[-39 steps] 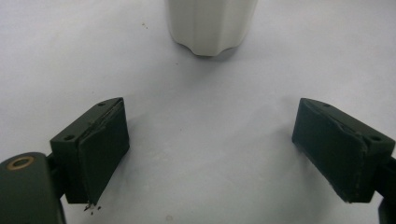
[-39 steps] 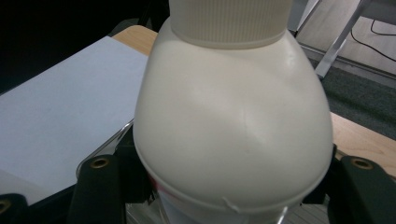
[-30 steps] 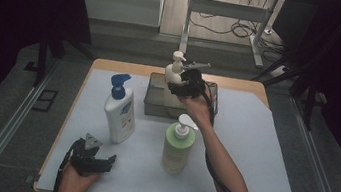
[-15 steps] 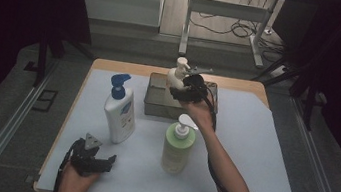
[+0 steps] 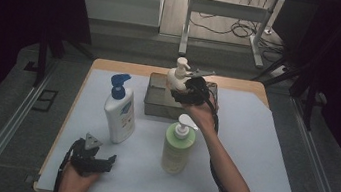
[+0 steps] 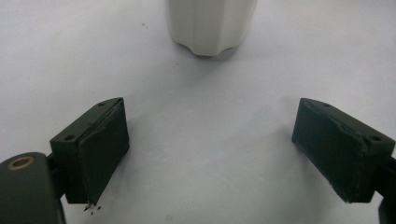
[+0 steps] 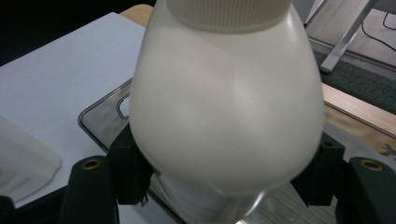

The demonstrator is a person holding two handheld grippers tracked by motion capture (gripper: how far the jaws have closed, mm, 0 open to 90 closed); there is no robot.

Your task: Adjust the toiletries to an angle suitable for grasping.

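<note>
Covering most of the tabletop, a white sheet (image 5: 251, 153) bore a dark grey tray (image 5: 158, 99) at its far edge, with a blue-capped white bottle (image 5: 119, 114) and a green pump bottle (image 5: 177, 147) standing nearer the person. Over the tray, the right gripper (image 5: 185, 89) enclosed a cream pump bottle (image 5: 178, 77), upright, its base at or just above the tray floor; contact could not be judged. Its jaws had just been opening, with the bottle between them; whether the pads had come clear of the bottle could not be told. The left gripper (image 5: 99, 159) lay low at the near left, its jaws wide apart on nothing.

The cream bottle appeared rigid, smooth plastic, probably slippery and top-heavy under its pump head; the bulbous shoulder would shed a grip, so the straighter lower body seemed the better hold.

The right gripper view revealed the bottle's swollen shoulder (image 7: 226, 107), ribbed collar and the tray rim (image 7: 100, 112), details lost in the high view. The left gripper view showed bare sheet (image 6: 210, 140) between its pads (image 6: 100, 151) and the fluted foot of a white bottle (image 6: 211, 28) beyond.
</note>
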